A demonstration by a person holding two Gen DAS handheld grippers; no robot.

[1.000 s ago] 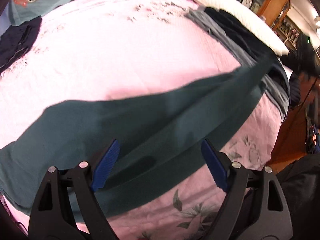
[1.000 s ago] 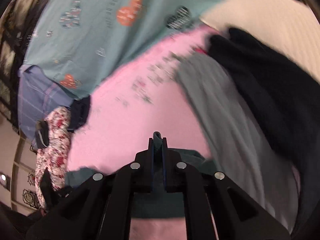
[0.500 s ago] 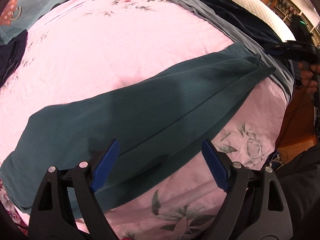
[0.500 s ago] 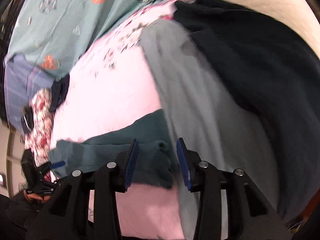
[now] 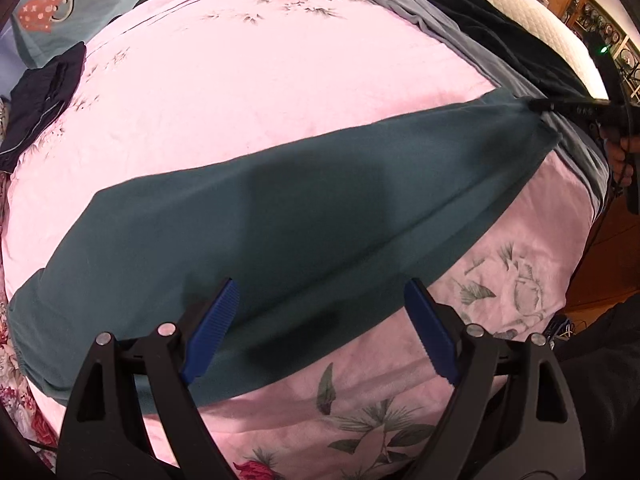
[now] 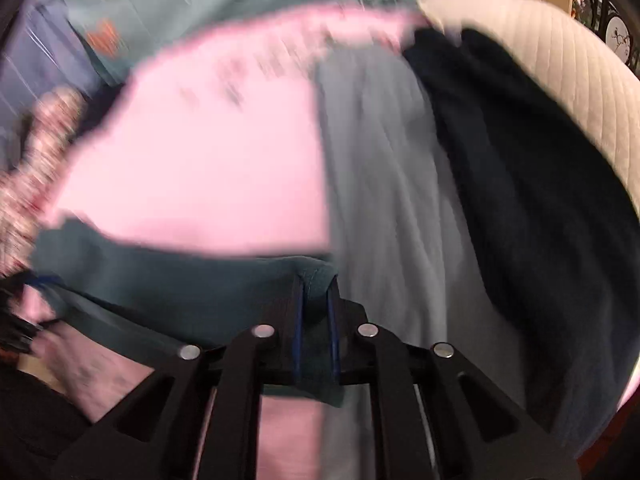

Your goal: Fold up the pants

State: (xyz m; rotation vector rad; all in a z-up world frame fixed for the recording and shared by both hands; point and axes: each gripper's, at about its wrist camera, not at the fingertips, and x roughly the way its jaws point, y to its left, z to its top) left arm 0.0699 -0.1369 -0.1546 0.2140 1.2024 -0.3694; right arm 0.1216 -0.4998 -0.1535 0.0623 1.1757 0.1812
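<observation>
My right gripper [image 6: 316, 304] just closing, pinching teal pants [image 5: 304, 216] hem for fold; my left gripper [image 5: 320, 328] wide, empty, hovering over them.

Our left gripper [image 5: 320, 332] points steeply down, its jaws spread wide, the blue pads [image 5: 210, 330] standing well apart with nothing pressed between them. Our right gripper [image 6: 316, 304] also tilts steeply down; its jaws have just been closing and now stand narrow, a fold of the teal pants [image 6: 316, 280] pinched between the pads. From the left wrist view, the right gripper reaches in at about two o'clock, our right hand [image 5: 618, 148] wrapped around its handle.
</observation>
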